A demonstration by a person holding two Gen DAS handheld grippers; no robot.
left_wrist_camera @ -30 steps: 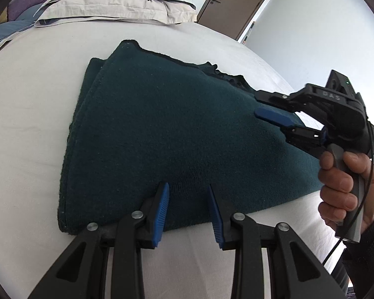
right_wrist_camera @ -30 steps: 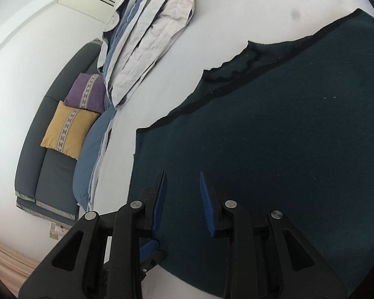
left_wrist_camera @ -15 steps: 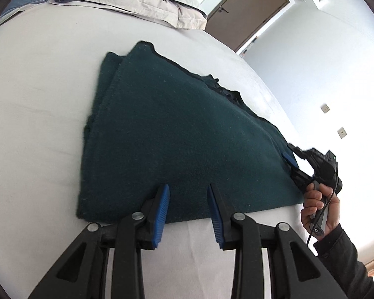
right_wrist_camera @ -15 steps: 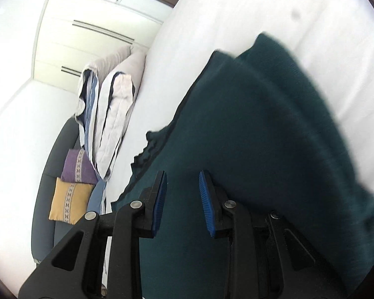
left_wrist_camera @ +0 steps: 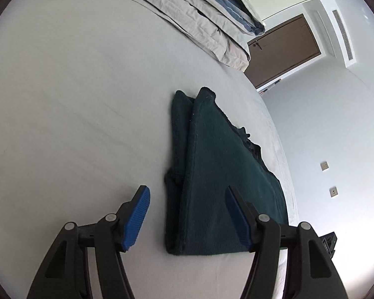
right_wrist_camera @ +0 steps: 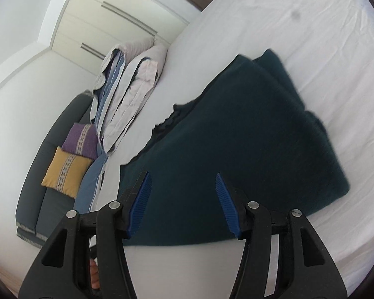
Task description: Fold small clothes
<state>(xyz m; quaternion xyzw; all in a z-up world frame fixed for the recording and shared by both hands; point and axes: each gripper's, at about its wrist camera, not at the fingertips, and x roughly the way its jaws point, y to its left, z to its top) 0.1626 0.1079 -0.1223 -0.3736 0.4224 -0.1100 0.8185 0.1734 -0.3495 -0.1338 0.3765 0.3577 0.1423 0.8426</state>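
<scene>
Jaws of both the left gripper and the right gripper have just been opening, now wide and empty; 1 folded green garment lies flat on the bed beneath them.

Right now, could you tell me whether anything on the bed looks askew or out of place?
Slightly: the folded dark green garment has layers that do not line up, so a lower edge sticks out along its left side. The white sheet looks smooth.

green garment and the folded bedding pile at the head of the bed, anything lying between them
Nothing: in the left wrist view only bare white sheet separates the green garment from the folded bedding. The right wrist view shows the same gap.
</scene>
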